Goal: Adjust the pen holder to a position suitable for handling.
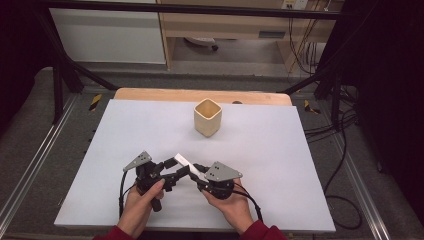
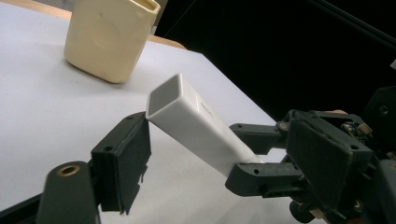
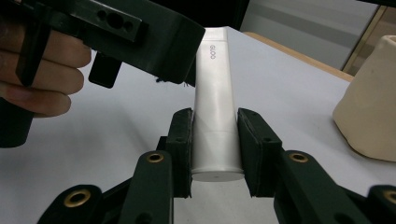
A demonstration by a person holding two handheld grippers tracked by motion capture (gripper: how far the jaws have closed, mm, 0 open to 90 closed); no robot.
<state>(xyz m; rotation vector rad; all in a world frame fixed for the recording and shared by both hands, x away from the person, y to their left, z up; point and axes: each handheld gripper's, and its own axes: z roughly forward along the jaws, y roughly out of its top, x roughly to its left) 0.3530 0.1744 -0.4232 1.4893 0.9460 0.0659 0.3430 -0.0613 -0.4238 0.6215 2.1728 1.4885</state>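
A white tube [image 1: 189, 165] with grey lettering is held just above the table near its front edge. My right gripper [image 3: 215, 144] is shut on the tube's [image 3: 212, 93] round near end, and it shows at centre front [image 1: 199, 174] in the high view. The tube's [image 2: 187, 116] square far end points at my left gripper [image 2: 219, 158], which stands open. One left pad [image 2: 122, 161] touches that end at its corner. In the high view the left gripper [image 1: 172, 170] faces the right one. A cream cup [image 1: 207, 117] stands upright farther back.
The white tabletop [image 1: 125, 140] lies bare around the cup [image 2: 109, 37] [image 3: 373, 102]. A wooden strip [image 1: 150, 94] runs along its far edge. Black frame bars and cables stand beyond the table. The person's hands hold both grippers at the near edge.
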